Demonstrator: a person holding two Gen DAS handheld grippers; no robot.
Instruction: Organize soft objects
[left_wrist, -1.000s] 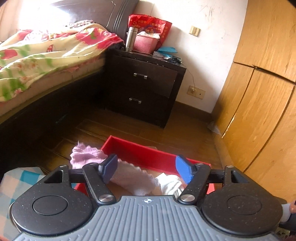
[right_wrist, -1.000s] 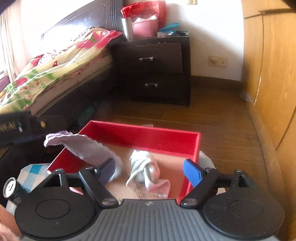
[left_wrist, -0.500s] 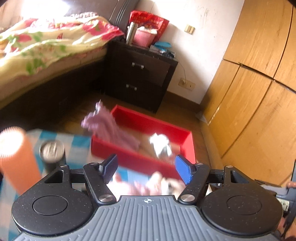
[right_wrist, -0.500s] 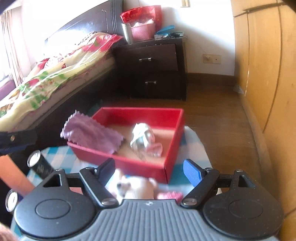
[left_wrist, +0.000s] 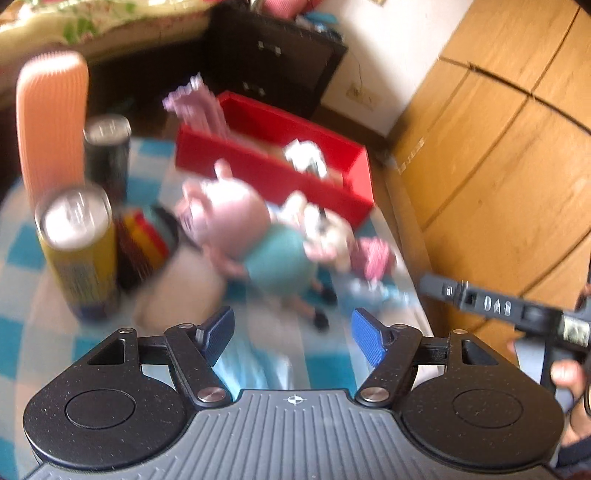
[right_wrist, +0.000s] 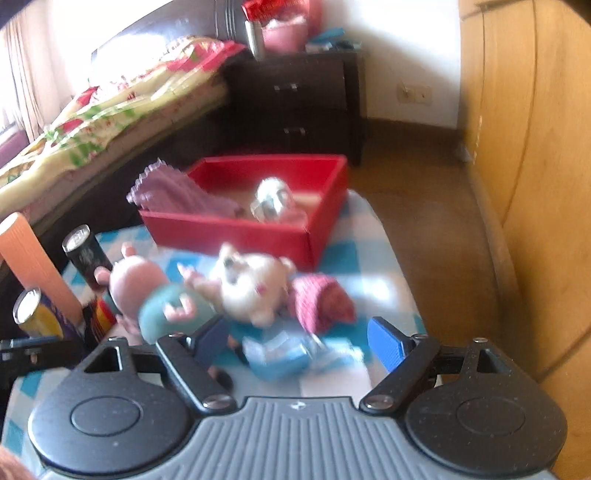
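Both hand-held grippers (left_wrist: 293, 334) (right_wrist: 299, 341) hover agape above plush toys (left_wrist: 236, 225).

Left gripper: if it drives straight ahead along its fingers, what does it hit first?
Most likely the pink pig plush in the teal outfit: it lies right ahead of the open left gripper, before the red box. The frame is blurred, so depth is uncertain.

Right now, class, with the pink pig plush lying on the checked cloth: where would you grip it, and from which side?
Grip the pink pig plush across its teal body, probably from above with the open left gripper. It lies on its side and that middle is exposed. Cans crowd its head; a white plush presses the other side.
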